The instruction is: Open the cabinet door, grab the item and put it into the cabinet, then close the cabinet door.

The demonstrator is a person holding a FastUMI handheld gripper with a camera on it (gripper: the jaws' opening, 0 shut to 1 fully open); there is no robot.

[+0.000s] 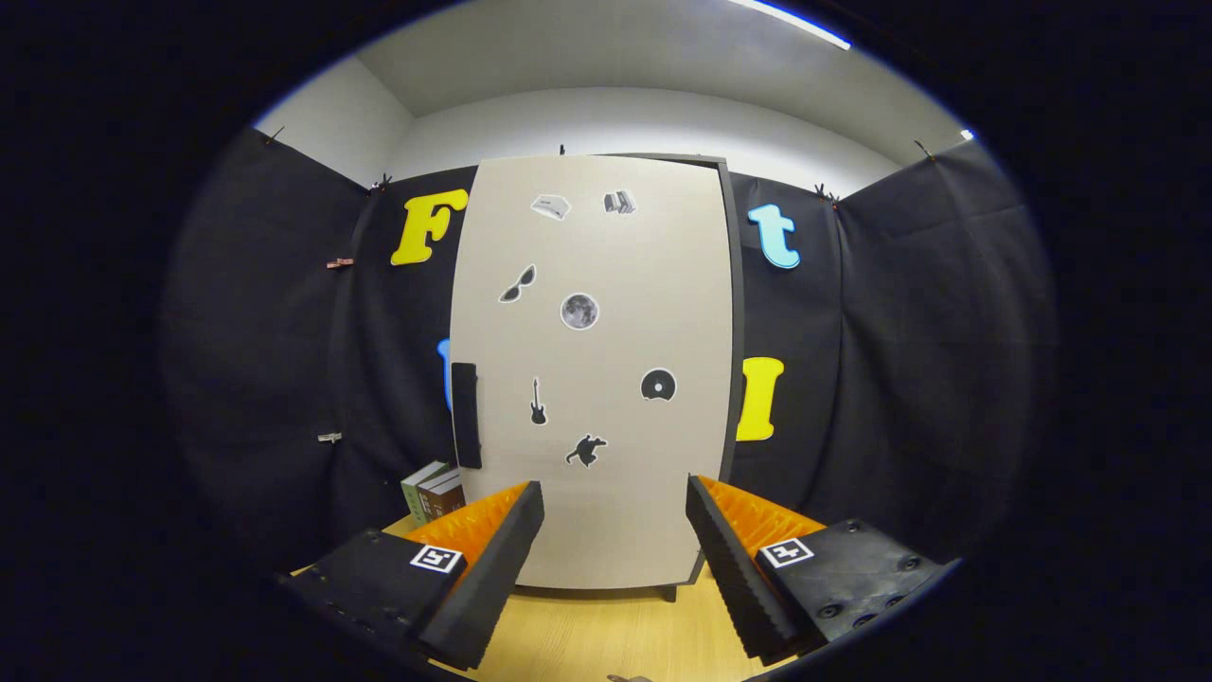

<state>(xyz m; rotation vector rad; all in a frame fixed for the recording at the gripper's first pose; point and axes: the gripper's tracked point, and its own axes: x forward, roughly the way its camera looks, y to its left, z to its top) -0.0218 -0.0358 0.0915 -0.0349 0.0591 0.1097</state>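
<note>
A tall beige cabinet (592, 379) stands on the wooden table straight ahead of me. Its door is shut and carries several small stickers. A black handle (465, 415) runs vertically along the door's left edge. Just left of the cabinet, beyond my left finger, a small stack of books (433, 491) with green and brown spines rests on the table. My gripper (615, 516) is open, its fingers spread wide with nothing between them, a short way in front of the door's lower part.
The light wooden tabletop (597, 635) extends under my fingers up to the cabinet's base. Black cloth walls enclose the booth on the left, right and behind the cabinet.
</note>
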